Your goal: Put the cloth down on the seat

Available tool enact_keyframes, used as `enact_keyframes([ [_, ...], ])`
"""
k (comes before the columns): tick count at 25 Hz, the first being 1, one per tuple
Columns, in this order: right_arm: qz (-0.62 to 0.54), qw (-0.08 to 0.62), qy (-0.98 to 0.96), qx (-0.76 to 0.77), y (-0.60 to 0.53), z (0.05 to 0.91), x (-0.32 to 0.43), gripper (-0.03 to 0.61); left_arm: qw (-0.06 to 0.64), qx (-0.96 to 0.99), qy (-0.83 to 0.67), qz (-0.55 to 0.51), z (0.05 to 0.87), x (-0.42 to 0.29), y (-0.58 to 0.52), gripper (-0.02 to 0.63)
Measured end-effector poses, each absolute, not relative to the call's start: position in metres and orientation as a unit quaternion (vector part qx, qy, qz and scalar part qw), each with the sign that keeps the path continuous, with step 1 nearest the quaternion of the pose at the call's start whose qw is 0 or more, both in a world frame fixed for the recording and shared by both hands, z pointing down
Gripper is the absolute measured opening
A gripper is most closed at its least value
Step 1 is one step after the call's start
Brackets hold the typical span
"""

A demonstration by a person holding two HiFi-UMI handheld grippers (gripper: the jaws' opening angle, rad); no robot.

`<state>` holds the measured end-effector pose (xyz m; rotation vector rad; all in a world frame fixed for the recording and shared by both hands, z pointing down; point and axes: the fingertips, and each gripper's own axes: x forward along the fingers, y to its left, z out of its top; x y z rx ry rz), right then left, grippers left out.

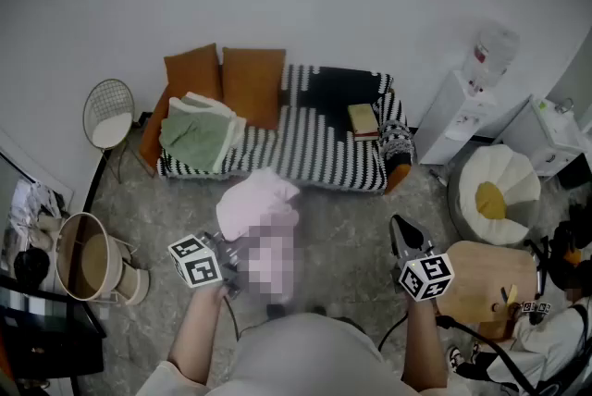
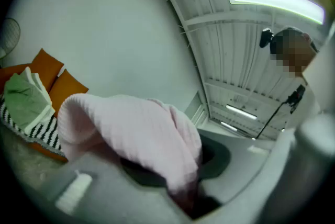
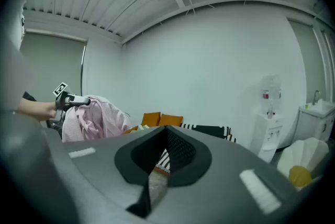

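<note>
A pink cloth (image 1: 257, 209) hangs bunched in the air in front of the sofa, with my left gripper (image 1: 233, 253) shut on it. In the left gripper view the cloth (image 2: 136, 134) drapes over the jaws and hides their tips. The striped black-and-white sofa seat (image 1: 314, 154) lies beyond, apart from the cloth. My right gripper (image 1: 400, 229) is to the right, level with the left one, its jaws together and holding nothing. In the right gripper view the cloth (image 3: 94, 118) shows at the left, and the sofa shows behind the shut jaws (image 3: 162, 134).
On the sofa lie a folded green cloth (image 1: 199, 133), two orange cushions (image 1: 252, 80) and a book (image 1: 363, 118). A wire chair (image 1: 109, 115) and a bin (image 1: 88, 260) stand left. A water dispenser (image 1: 467, 112), a white pouf (image 1: 499, 186) and a wooden table (image 1: 486, 278) stand right.
</note>
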<state>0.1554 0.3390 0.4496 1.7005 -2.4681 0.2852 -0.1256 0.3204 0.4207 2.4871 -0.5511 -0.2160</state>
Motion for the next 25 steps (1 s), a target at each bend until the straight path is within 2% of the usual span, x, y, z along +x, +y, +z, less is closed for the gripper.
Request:
enact_keyframes([
  [25, 0.118, 0.072, -0.797, 0.588, 0.33, 0.459, 0.112, -0.002, 0.301, 0.934, -0.169, -0.09, 0.427, -0.179, 0.308, 0.092],
])
